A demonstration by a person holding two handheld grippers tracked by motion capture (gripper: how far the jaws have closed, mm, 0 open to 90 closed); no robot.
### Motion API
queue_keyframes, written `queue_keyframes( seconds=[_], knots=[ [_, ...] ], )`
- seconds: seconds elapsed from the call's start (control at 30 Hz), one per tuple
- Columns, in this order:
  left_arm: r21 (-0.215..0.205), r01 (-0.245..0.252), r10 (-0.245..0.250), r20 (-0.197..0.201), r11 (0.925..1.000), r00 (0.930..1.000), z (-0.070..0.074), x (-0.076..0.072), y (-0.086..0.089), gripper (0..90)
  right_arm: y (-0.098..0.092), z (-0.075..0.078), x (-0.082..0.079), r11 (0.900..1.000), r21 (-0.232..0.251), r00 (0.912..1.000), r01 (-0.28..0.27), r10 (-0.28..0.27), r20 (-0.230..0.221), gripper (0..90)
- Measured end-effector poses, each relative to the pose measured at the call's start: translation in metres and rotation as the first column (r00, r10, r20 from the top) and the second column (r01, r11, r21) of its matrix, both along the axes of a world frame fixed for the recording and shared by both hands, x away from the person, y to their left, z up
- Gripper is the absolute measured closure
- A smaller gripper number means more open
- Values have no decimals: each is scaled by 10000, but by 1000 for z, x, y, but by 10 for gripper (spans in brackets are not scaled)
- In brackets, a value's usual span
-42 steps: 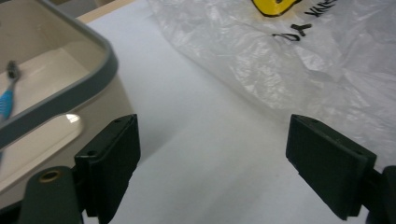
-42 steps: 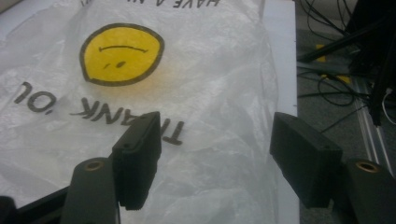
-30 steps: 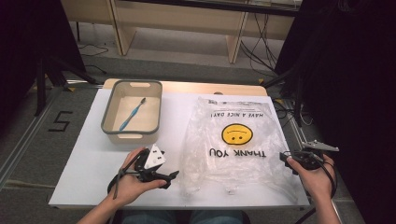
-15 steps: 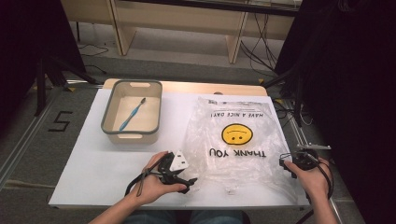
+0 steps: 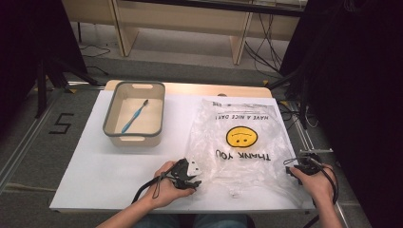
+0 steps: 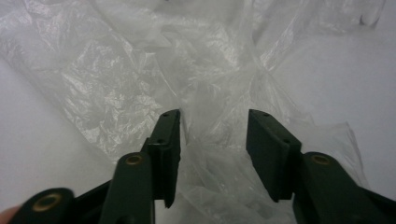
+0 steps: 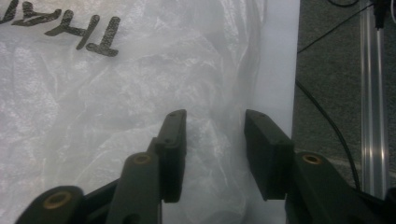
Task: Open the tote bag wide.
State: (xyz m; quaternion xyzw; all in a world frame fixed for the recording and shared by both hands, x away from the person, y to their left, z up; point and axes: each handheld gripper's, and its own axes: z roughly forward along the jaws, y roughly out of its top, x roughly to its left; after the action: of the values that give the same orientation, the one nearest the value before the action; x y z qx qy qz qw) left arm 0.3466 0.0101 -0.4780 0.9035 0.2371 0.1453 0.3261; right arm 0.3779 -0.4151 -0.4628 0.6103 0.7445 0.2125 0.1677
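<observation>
A clear plastic bag [image 5: 242,152] with a yellow smiley and "THANK YOU" print lies flat on the white table [image 5: 95,166]. My left gripper [image 5: 196,183] lies at the bag's near left corner. In the left gripper view its jaws [image 6: 214,116] have just been closing and stand partly apart, with crumpled film [image 6: 116,84] between them but not pinched. My right gripper [image 5: 297,167] is at the bag's near right edge. Its jaws [image 7: 215,116] have also just been closing and straddle the bag's edge [image 7: 93,116] with a gap left.
A grey-rimmed beige tray [image 5: 110,128] stands at the back left with a blue toothbrush [image 5: 133,118] in it. The table's right edge [image 7: 280,93] runs just past the right gripper, with floor, cables and a metal rail [image 7: 371,93] beyond.
The left hand has moved right and down, bringing its gripper to the bag's near left corner. The right hand has stayed about where it was.
</observation>
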Motion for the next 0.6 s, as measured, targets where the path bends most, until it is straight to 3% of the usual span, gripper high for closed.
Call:
queue_keyframes(
  seconds=[0.03, 0.27, 0.43, 0.6],
  knots=[
    [42, -3, 3, -13, 10000, 10000, -1, 0, 0, 639, -1, 1, 0, 10000, 80, 10000, -32, 32, -52, 705],
    [147, -58, 59, -74, 9999, 10000, -4, 4, 3, 810, -1, 0, -1, 9995, 316, 9999, -38, 43, -135, 875],
    [107, -241, 243, -119, 9997, 9996, -4, 7, 5, 890, 1, 0, 0, 9989, 455, 9999, -64, 69, -94, 900],
    [87, -281, 282, -135, 9996, 9995, -2, 6, 8, 893, 3, 0, 0, 9985, 540, 9999, -77, 84, -122, 900]
  ],
)
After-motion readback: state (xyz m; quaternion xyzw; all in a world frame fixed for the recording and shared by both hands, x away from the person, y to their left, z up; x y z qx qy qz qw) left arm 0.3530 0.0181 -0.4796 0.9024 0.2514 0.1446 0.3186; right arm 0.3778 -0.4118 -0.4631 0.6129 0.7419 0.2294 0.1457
